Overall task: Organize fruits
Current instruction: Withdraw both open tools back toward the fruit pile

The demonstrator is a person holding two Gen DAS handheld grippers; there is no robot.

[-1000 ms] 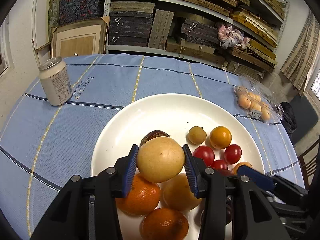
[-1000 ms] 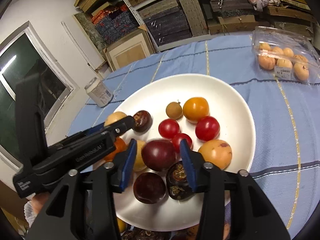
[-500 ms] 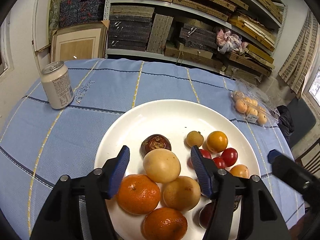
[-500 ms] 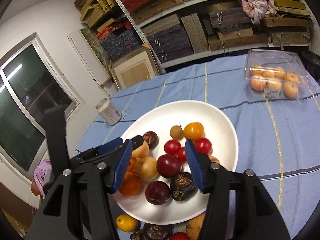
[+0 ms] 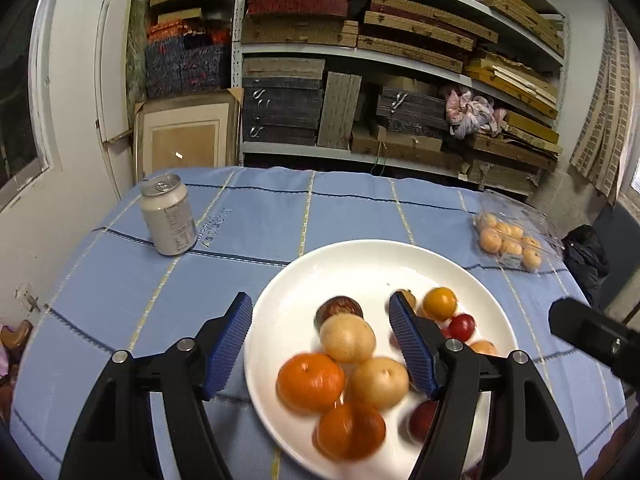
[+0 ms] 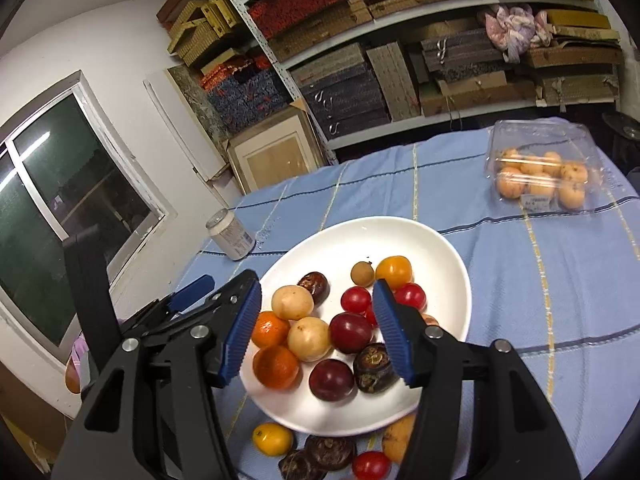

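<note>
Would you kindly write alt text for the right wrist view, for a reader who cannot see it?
The right gripper, jaws opening and holding nothing, hovers over a white plate of mixed fruit on a blue tablecloth. More fruit lies off the plate's near edge. Behind stand a can and a clear box of fruit; the left gripper is at left.

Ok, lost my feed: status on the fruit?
Left gripper and right gripper empty, jaws opening. Fruit on plate; some loose on cloth. Nothing blocking.

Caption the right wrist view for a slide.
Right gripper opening above a white plate of mixed fruit, nothing held; more fruit waits on the tablecloth.
</note>
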